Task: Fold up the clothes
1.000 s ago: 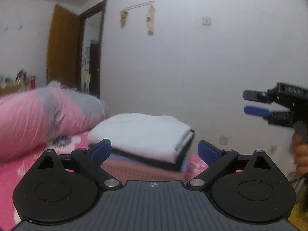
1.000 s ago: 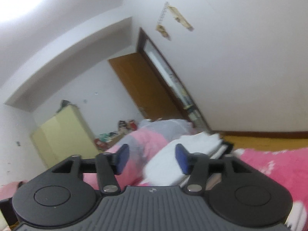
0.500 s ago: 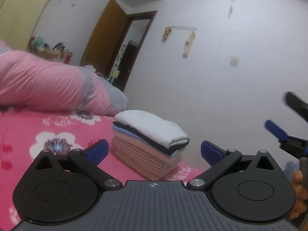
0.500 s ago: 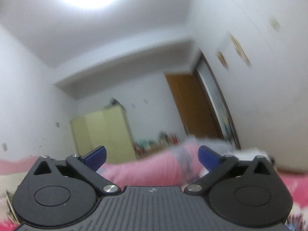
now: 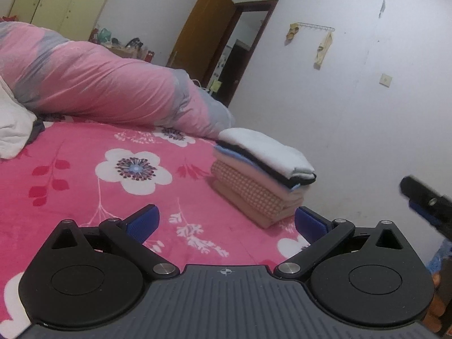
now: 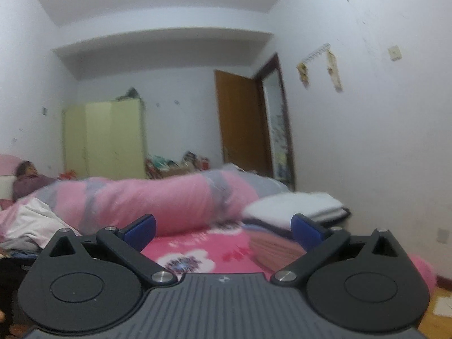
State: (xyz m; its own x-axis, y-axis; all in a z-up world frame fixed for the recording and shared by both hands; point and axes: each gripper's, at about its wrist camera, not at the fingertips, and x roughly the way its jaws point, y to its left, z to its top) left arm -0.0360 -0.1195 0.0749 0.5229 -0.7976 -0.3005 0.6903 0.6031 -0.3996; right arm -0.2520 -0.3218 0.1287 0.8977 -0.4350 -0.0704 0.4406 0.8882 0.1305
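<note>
Grippers first: we are seeing the left gripper (image 5: pixel 226 223) with its blue pads spread wide and only bedspread between them, and the right gripper (image 6: pixel 223 230) equally wide apart and empty. A second ago the right pads were standing much closer together in front of the white garment; they have since opened fully, so we are reading that as a release completed.

Both views are changing. Earlier the left camera was sitting close behind the folded stack (image 5: pixel 262 175), which filled the middle of its view; now the stack is lying well ahead and to the right, near the bed's edge by the wall, with open pink floral bedspread (image 5: pixel 84 186) between it and us. The right view was tilted toward the ceiling and is now levelling out, still somewhat blurred.

We are noting the stack as neat: white garment on top, then black, blue and a checked orange piece beneath. Neither gripper is touching it.

Our judgement: one garment is finished and placed, and both hands are backing off. Rumpled white and grey clothing (image 6: pixel 31 226) is lying at the left of the bed beside the rolled pink quilt (image 5: pixel 107 84); we are taking that as the likely next pick, though which piece is unclear.
</note>
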